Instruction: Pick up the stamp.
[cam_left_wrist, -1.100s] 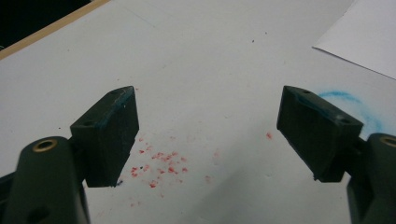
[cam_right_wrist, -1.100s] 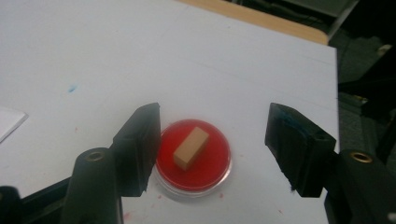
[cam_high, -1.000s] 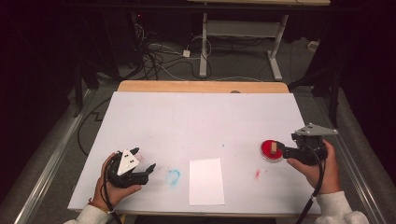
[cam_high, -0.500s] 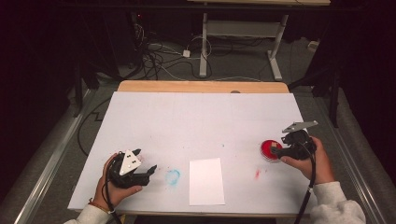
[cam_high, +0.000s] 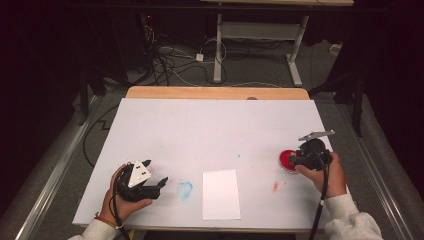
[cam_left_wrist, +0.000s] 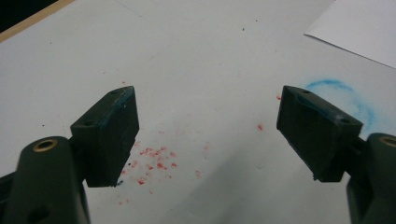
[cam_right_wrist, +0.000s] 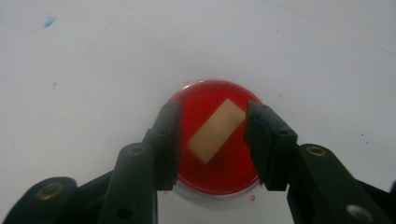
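Red ink pad (cam_right_wrist: 215, 140), tan block (cam_right_wrist: 216, 131): no readable writing.

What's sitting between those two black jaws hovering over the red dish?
In the right gripper view, a small tan block lies aslant in the red dish, between the right hand-held gripper's open jaws, which are not yet closed on it.

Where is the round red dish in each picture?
High view: the red dish sits at the table's right, just left of the right gripper.
Right gripper view: the dish fills the centre, a tan block in it.
Left gripper view: not in it.
Shared landmark: the white table.
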